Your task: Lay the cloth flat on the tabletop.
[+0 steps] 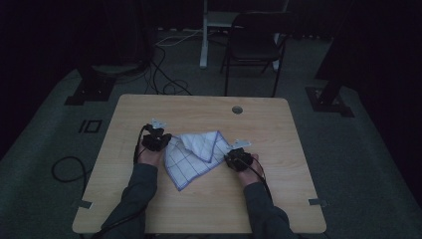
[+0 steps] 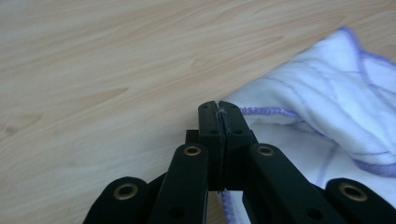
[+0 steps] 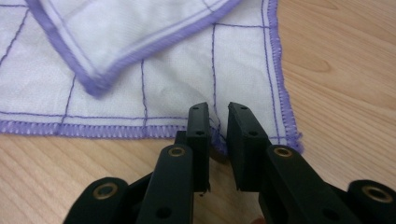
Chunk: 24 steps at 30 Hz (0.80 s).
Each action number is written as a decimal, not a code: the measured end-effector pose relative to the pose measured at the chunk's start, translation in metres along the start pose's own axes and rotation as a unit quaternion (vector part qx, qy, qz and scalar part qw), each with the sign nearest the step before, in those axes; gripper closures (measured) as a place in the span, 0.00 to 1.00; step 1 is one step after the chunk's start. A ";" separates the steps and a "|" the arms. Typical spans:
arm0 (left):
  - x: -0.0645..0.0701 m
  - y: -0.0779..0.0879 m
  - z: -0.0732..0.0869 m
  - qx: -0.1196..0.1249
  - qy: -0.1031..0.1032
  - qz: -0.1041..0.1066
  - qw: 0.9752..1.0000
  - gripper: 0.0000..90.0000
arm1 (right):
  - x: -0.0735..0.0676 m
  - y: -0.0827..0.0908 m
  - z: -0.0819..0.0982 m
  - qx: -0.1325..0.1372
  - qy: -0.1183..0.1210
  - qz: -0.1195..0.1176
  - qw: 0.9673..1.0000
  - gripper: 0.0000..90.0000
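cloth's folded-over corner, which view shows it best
The right gripper view: the cloth's folded-over corner lies flat and close, its purple hem sharp. The high view shows it small and dim; the left gripper view shows a raised fold, and which corner it is I cannot tell.

Bare table [image 1: 199, 107] beyond the cloth [image 1: 194, 154]; cloth lies between both hands.

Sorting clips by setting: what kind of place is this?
Probably a dim lab or studio: a bare wooden table on grey carpet, loose cables on the floor, a folding chair behind.
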State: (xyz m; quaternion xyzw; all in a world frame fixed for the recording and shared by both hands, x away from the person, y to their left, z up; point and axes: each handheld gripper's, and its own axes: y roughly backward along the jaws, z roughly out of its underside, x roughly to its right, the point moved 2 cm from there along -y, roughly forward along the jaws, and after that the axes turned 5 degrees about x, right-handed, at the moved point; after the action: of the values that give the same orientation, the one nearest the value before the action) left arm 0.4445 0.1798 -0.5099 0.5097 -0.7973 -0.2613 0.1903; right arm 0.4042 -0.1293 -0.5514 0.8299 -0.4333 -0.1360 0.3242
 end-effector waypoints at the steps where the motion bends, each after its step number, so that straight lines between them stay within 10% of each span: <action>1: -0.003 0.000 0.002 -0.001 0.006 -0.002 1.000 1.00 | 0.000 0.001 0.001 0.000 0.000 0.002 1.000 0.89; 12: -0.034 0.007 0.029 -0.016 0.064 -0.019 0.998 1.00 | 0.003 0.007 0.006 -0.004 -0.004 0.007 1.000 0.91; 24: -0.043 0.015 0.046 -0.022 0.080 -0.027 0.996 0.94 | 0.005 0.010 0.008 -0.004 -0.012 0.004 1.000 0.91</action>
State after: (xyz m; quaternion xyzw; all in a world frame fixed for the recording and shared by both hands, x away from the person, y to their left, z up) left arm 0.4250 0.2344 -0.5392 0.5456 -0.7596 -0.2423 0.2581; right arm 0.3964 -0.1410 -0.5508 0.8252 -0.4397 -0.1460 0.3231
